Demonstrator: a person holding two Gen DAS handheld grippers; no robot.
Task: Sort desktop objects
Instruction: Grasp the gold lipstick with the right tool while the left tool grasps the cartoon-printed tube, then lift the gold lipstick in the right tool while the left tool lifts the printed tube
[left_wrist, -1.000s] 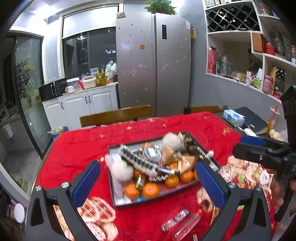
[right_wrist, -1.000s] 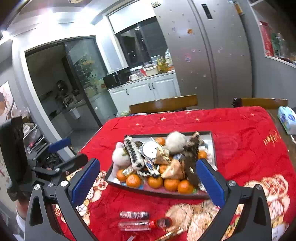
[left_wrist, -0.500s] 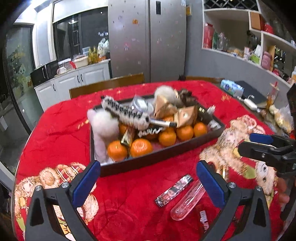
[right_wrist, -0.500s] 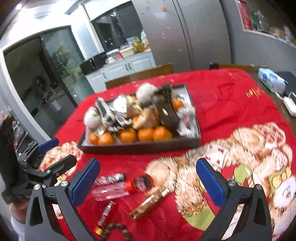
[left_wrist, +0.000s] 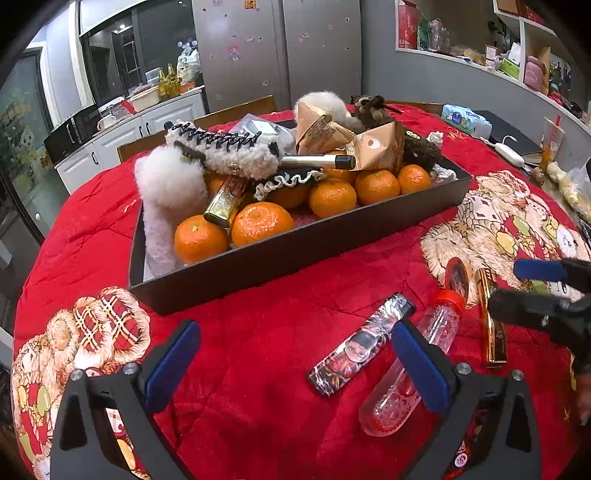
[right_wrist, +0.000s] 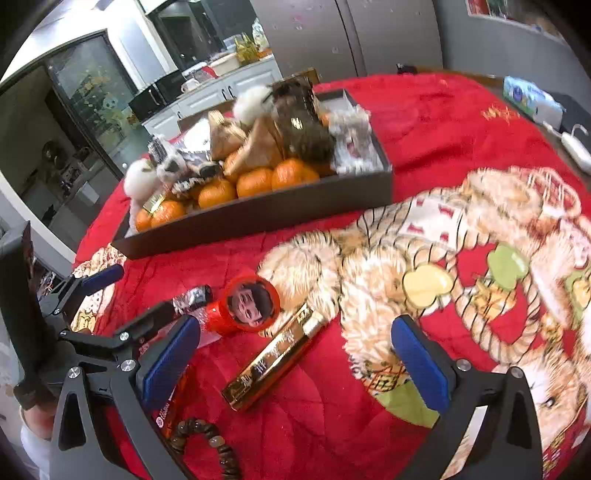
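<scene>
The tabletop, draped in a red plush cloth with cartoon-bear prints (left_wrist: 258, 332), fills both views. At about 12 o'clock in the left wrist view sits the shallow dark rectangular tray (left_wrist: 295, 251), heaped with orange mandarins (left_wrist: 260, 223), fluffy white plush pieces (left_wrist: 168, 184), brown paper packets (left_wrist: 373, 146) and a gold bar-shaped wrapper (left_wrist: 225, 201).

Loose things lie on the cloth, apart from the tray's near wall. In the left view, at about 4 o'clock, a clear plastic tube with a red cap (left_wrist: 417, 365) lies just beside a flat stick with a printed cartoon figure (left_wrist: 360, 345). In the right wrist view a long gold foil-wrapped bar (right_wrist: 275, 356) lies at 6 o'clock, and a string of dark brown beads (right_wrist: 207, 439) at 7 o'clock.

The left tongs (left_wrist: 295, 363) are spread wide and hold nothing, low over the printed stick. The right tongs (right_wrist: 295, 358) are likewise spread and empty, with the gold bar lying between their fingers.

The step in hand looks like the approach to a pick. Next, each pair probably needs to settle lower, straddle its item across the narrow side, and close before carrying it toward the tray.
</scene>
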